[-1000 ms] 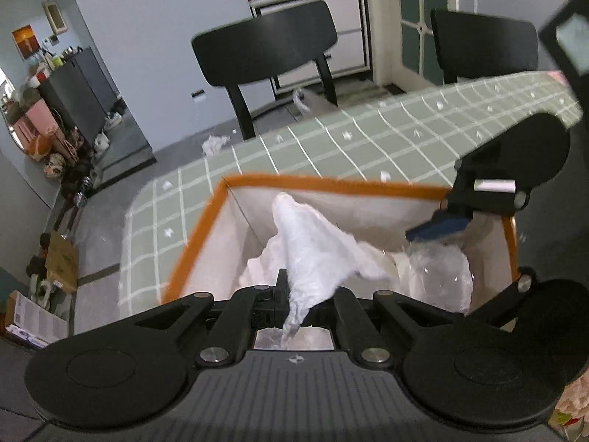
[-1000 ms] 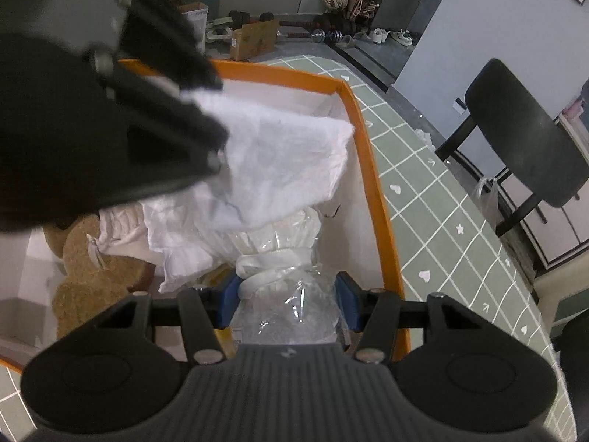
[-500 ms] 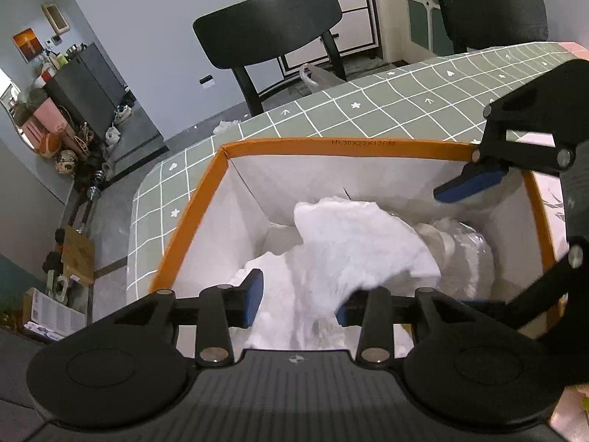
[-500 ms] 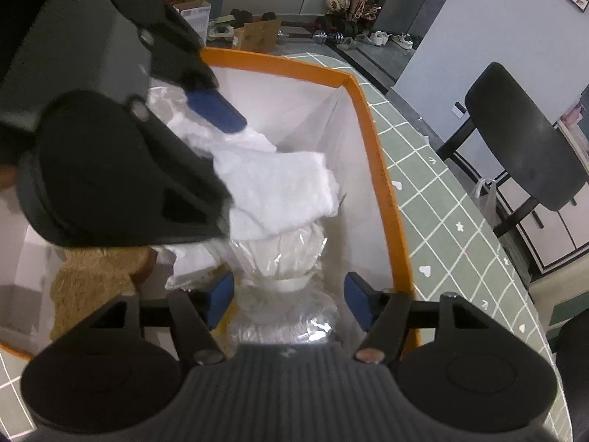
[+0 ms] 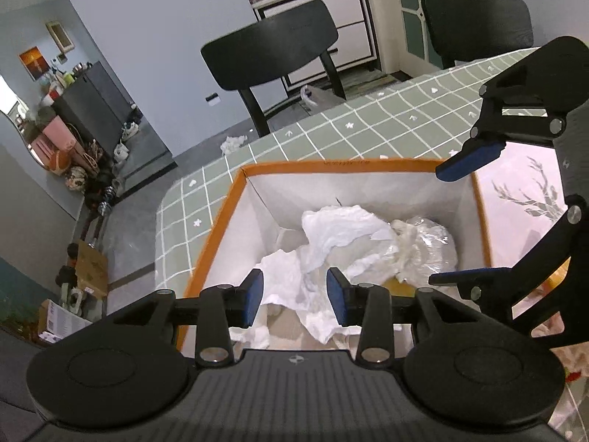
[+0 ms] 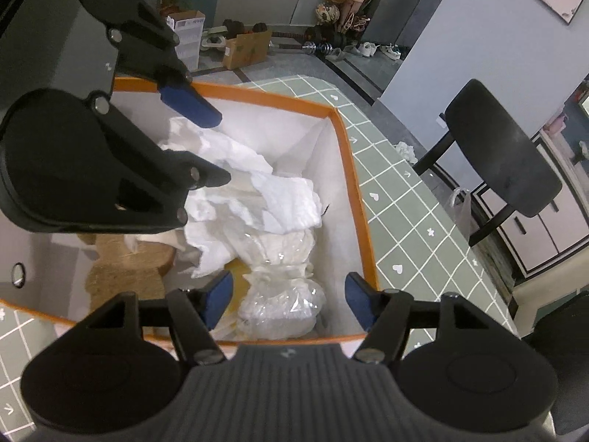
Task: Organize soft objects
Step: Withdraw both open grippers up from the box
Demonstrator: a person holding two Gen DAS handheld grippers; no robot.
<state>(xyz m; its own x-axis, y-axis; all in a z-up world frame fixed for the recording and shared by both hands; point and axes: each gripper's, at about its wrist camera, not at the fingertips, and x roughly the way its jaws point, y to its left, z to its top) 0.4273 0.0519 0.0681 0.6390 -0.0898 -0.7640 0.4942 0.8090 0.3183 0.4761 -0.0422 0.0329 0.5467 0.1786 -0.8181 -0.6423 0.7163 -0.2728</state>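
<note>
White cloth (image 5: 342,232) lies crumpled inside the orange-rimmed storage box (image 5: 235,199), draped partly over a clear plastic bag (image 6: 283,305) stuffed with more pale fabric. Seen from the right wrist, that bag sits in the near right part of the box, and a tan, coarse-looking bundle (image 6: 129,269) rests at the near left, touching the cloth heap. The left gripper (image 5: 294,293) hovers above the near edge of the box with its blue-padded jaws spread apart, nothing between them; the cloth lies below, loose. The right gripper (image 6: 287,302) hangs over the plastic bag, jaws likewise wide and empty. Small dark print runs along the far orange rim, too blurred to read. The box stands on a green tablecloth (image 5: 368,129) with a white grid and small white hearts and arrows. Right of the box lies a pink mat (image 5: 522,191) with a grey deer drawing. Beyond the table stand two black chairs (image 5: 272,48), and a crumpled white scrap (image 5: 232,143) lies on the grey floor.
</note>
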